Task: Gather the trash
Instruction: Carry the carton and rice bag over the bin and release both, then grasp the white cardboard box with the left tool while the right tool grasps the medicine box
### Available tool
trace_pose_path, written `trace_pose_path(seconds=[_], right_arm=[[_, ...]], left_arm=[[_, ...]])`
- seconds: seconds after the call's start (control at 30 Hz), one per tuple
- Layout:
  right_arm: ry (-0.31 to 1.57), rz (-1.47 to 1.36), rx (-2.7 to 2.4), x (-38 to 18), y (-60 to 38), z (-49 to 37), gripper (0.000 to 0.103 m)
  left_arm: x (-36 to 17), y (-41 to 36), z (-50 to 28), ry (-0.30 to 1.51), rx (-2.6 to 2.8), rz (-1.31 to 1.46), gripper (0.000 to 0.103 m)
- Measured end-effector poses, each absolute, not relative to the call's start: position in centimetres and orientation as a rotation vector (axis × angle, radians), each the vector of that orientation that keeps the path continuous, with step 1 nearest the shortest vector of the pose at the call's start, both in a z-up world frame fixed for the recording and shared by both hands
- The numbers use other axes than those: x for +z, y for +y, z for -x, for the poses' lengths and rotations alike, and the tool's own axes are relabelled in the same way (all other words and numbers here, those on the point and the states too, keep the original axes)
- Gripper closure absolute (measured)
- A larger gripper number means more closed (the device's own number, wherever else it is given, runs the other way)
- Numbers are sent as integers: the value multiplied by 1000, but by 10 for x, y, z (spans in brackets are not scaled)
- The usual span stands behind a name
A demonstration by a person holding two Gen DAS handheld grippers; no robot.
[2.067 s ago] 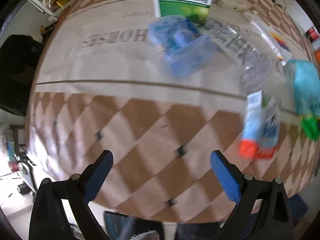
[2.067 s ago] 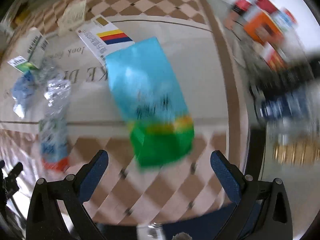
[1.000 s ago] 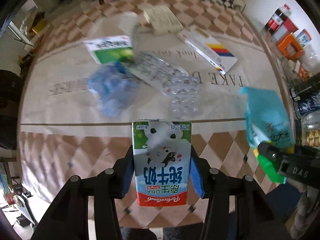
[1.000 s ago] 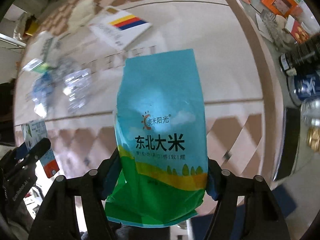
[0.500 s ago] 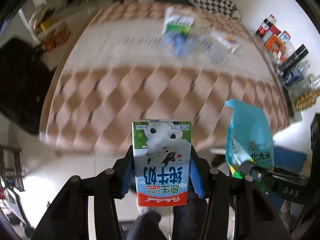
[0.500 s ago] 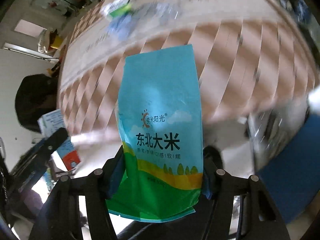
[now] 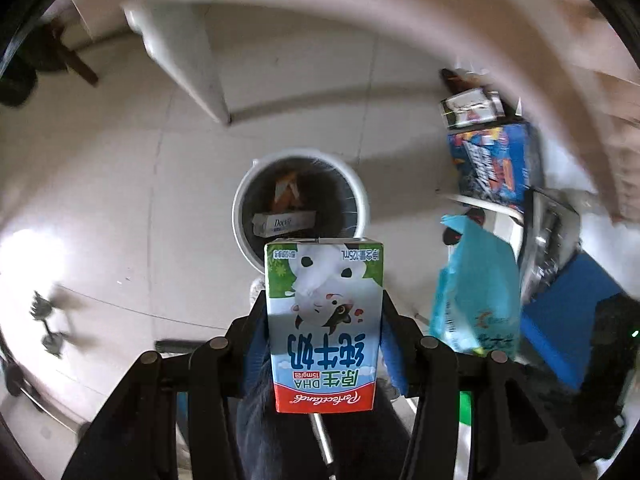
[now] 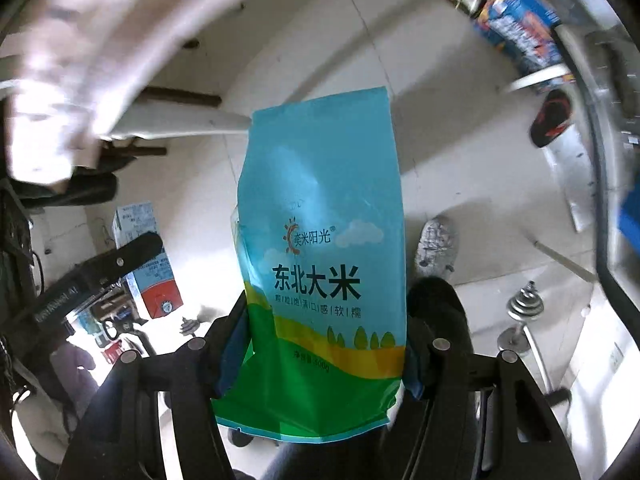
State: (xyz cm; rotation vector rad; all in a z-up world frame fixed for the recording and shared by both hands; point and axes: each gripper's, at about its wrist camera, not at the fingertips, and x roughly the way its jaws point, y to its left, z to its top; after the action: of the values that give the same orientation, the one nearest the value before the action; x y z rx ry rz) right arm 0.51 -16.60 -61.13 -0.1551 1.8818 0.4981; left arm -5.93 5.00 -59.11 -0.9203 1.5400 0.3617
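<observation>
My left gripper (image 7: 324, 344) is shut on a small milk carton (image 7: 324, 320) with a cow print and a red base. It hangs above a round white trash bin (image 7: 240, 208) on the floor, which holds a white box and an orange scrap. My right gripper (image 8: 326, 344) is shut on a blue and green rice bag (image 8: 324, 248). The bag also shows at the right of the left wrist view (image 7: 476, 300). The carton and left gripper show at the left of the right wrist view (image 8: 148, 264).
The pale tiled floor (image 7: 120, 208) lies below. A white table leg (image 7: 188, 52) stands behind the bin. Blue printed boxes (image 7: 492, 160) sit at the right. A sandal (image 8: 550, 120), a grey shoe (image 8: 436, 246) and small dumbbells (image 8: 524, 308) lie on the floor.
Both grippers closed on the carton and the bag on the table, then swung away from the table and down over the floor. The trash bin has come into the left wrist view.
</observation>
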Motion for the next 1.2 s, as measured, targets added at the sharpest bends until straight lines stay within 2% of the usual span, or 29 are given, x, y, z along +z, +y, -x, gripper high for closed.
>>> trace_pose_path(seconds=[0.13, 0.17, 0.2, 0.27, 0.3, 0.33, 0.4, 0.43, 0.6, 0.83, 1.2], right_arm=[[1896, 197, 500, -697, -148, -12, 38], [1904, 203, 503, -721, -143, -13, 38], [1910, 201, 506, -739, -138, -14, 38], [1924, 230, 516, -779, -128, -14, 34], [1924, 229, 523, -790, -124, -15, 27], [1920, 220, 537, -801, -121, -15, 15], [1893, 232, 567, -815, -114, -13, 0], [1880, 236, 576, -817, -113, -11, 0], [1818, 334, 541, -805, -123, -2, 0], [1724, 477, 479, -765, -141, 4, 0], [1640, 511, 486, -657, -146, 14, 0]], left_arm=[[-675, 54, 52, 1571, 346, 1014, 55], [-687, 58, 57, 1575, 340, 1026, 50], [-707, 58, 55, 1580, 339, 1029, 35], [-723, 59, 59, 1578, 343, 1031, 15], [-733, 59, 59, 1580, 361, 1018, 9], [-736, 59, 61, 1583, 374, 997, 8], [-737, 58, 67, 1586, 414, 931, 6], [-733, 62, 75, 1575, 427, 909, 6], [-706, 57, 93, 1552, 538, 735, 6], [-669, 44, 107, 1556, 542, 679, 6], [-587, 27, 118, 1514, 526, 641, 6]])
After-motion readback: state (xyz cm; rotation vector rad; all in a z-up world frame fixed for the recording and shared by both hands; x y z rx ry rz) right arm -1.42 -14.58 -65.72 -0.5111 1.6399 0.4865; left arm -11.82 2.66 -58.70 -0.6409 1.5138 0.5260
